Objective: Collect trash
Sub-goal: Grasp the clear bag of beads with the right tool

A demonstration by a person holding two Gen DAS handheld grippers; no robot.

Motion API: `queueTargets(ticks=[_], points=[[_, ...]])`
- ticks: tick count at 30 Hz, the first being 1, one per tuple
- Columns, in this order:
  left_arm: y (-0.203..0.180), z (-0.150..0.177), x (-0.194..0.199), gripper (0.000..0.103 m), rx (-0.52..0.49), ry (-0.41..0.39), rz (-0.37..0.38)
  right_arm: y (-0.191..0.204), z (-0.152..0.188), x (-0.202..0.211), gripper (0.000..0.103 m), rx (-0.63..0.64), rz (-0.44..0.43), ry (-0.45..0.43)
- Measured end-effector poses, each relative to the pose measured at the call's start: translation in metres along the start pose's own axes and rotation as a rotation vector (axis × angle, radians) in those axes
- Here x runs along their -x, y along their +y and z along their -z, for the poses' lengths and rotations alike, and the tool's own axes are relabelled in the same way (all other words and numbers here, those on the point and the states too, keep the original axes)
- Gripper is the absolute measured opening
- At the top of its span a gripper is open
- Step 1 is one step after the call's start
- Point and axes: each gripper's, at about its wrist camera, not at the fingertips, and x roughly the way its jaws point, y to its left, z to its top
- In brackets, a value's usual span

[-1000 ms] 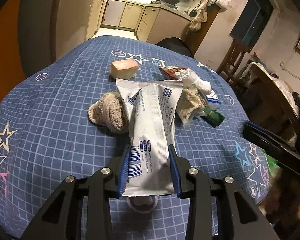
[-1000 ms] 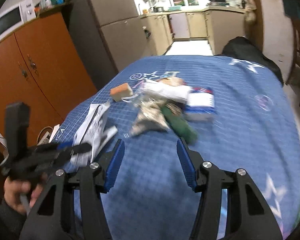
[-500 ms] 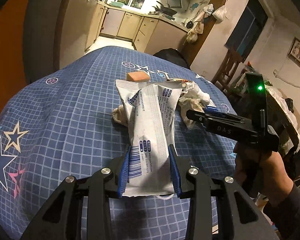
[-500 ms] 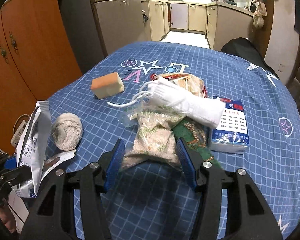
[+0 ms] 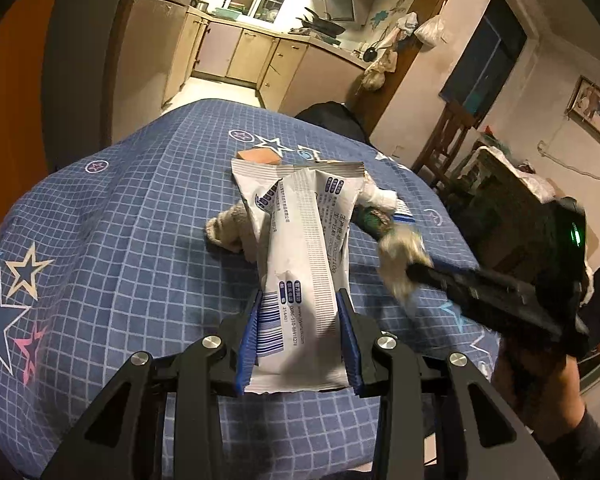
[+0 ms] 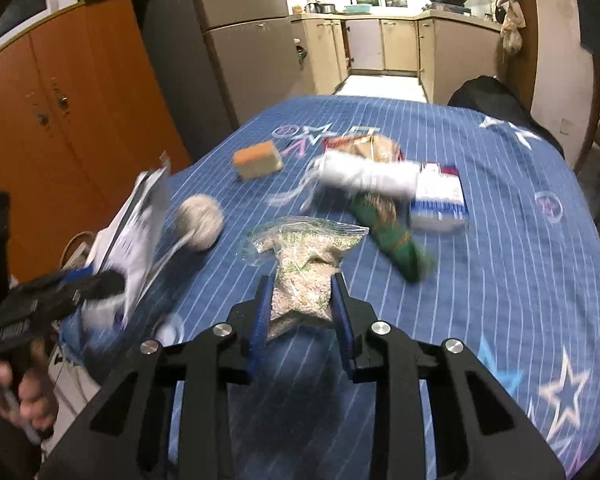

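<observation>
Right tongs point(image 6: 300, 304) just closed on the grain bag point(image 6: 300, 256) beside the green packet point(image 6: 396, 236); left tongs point(image 5: 300, 336) clamp the white wrapper point(image 5: 300, 264), so two pieces collected.

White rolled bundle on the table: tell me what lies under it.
The white rolled bundle lies across a green packet and a tan printed bag. Their covered parts are hidden, as is anything else beneath it.

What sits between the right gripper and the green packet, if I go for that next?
The right gripper has just been closing on the clear bag of grains, so it is occupied. On the tablecloth, nothing lies between it and the green packet.
</observation>
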Motion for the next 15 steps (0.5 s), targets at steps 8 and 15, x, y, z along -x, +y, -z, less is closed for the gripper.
queueTargets(ticks=[8, 15], points=[[-0.024, 0.010, -0.008, 0.037, -0.052, 0.011, -0.016, -0.002, 0.030, 0.008, 0.027, -0.025, 0.081, 0.016], [-0.065, 0.008, 0.002, 0.037, -0.137, -0.060, -0.052, 0.001, 0.027, 0.063, 0.027, -0.022, 0.180, -0.152]])
